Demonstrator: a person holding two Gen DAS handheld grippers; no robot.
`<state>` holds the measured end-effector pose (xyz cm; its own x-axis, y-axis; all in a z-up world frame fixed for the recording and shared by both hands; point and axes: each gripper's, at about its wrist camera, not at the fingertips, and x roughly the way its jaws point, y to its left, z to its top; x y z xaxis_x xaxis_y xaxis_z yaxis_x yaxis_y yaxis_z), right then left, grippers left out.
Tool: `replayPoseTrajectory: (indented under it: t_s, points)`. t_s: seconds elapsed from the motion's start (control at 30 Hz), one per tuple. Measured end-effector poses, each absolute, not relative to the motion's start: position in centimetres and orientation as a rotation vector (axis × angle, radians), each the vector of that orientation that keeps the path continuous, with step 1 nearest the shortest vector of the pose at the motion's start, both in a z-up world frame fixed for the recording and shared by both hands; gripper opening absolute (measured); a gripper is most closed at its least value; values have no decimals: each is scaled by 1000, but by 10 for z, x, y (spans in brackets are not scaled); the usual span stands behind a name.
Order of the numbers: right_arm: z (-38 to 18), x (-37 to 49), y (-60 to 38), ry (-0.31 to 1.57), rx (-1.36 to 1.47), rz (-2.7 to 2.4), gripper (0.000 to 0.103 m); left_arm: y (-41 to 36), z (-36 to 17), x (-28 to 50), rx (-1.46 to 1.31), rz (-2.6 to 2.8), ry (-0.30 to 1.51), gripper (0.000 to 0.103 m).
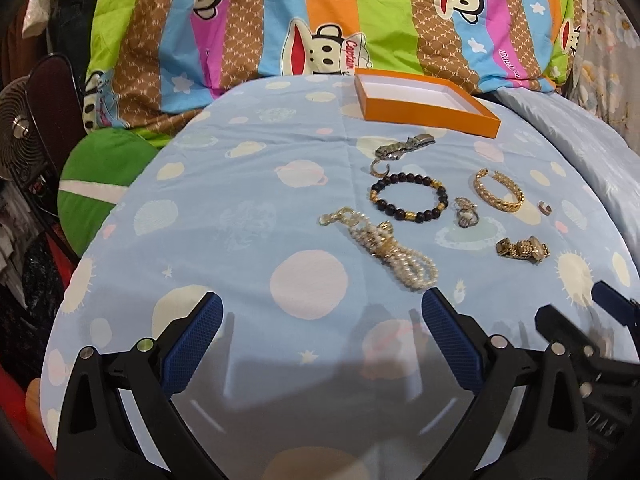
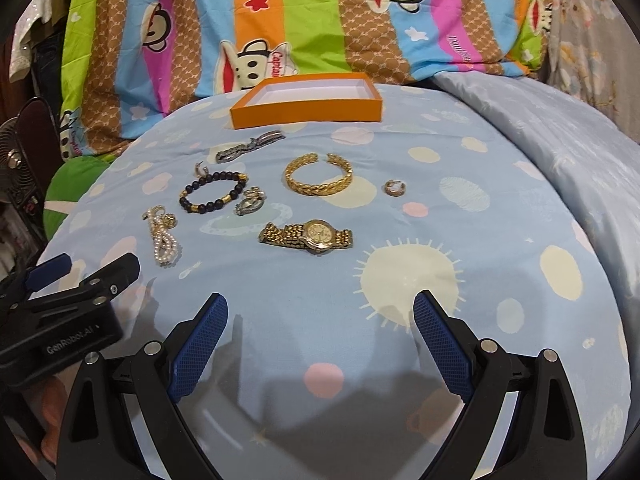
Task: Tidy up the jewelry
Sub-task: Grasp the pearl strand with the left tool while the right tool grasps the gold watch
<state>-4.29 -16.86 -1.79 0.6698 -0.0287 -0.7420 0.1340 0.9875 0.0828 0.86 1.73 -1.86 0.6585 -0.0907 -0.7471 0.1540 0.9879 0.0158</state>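
Note:
An empty orange box (image 1: 426, 102) (image 2: 308, 104) stands at the far side of the blue bedspread. Before it lie a silver clasp piece (image 2: 250, 146), a black bead bracelet (image 1: 408, 197) (image 2: 212, 193), a gold braided bangle (image 1: 499, 190) (image 2: 318, 179), a small ring (image 2: 395, 188), a silver ring cluster (image 2: 250, 201), a pearl strand (image 1: 390, 250) (image 2: 164, 236) and a gold watch (image 1: 522, 250) (image 2: 308, 236). My left gripper (image 1: 322, 308) is open and empty, just short of the pearls. My right gripper (image 2: 320, 308) is open and empty, short of the watch.
A striped cartoon quilt (image 1: 320, 16) is heaped behind the box. A fan (image 1: 18, 132) and a dark chair stand at the left, beside a green cushion (image 1: 100, 184). A pale blue duvet (image 2: 560, 128) lies at the right.

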Motion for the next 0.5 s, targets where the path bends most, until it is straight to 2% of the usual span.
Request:
replayPoseTrajectory:
  t_s: [0.4, 0.47, 0.5]
  points:
    - [-21, 14, -175, 892, 51, 84, 92, 53, -13, 18, 15, -183, 887, 97]
    - [-23, 19, -176, 905, 52, 94, 87, 49, -11, 18, 23, -205, 888, 97]
    - [-24, 20, -176, 912, 55, 102, 79, 46, -10, 20, 26, -210, 891, 97]
